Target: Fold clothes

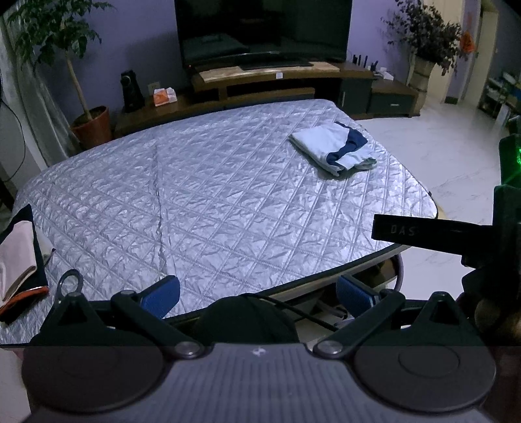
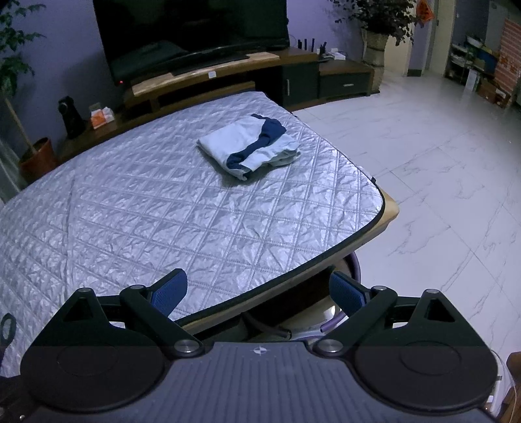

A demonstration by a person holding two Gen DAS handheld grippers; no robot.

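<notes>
A folded light-blue garment with dark-blue trim lies on the far right part of the table's silver quilted cover. More clothes, black with pink and orange, lie at the table's left edge in the left wrist view. My left gripper hangs open over the near table edge, nothing between its blue pads. My right gripper is open too, over the near right edge, well short of the folded garment. Part of the right gripper's black body shows at the right of the left wrist view.
A TV stand with a large TV stands behind the table. Potted plants stand at the back left and back right. White tiled floor spreads to the right. A round base and cables lie under the table's near edge.
</notes>
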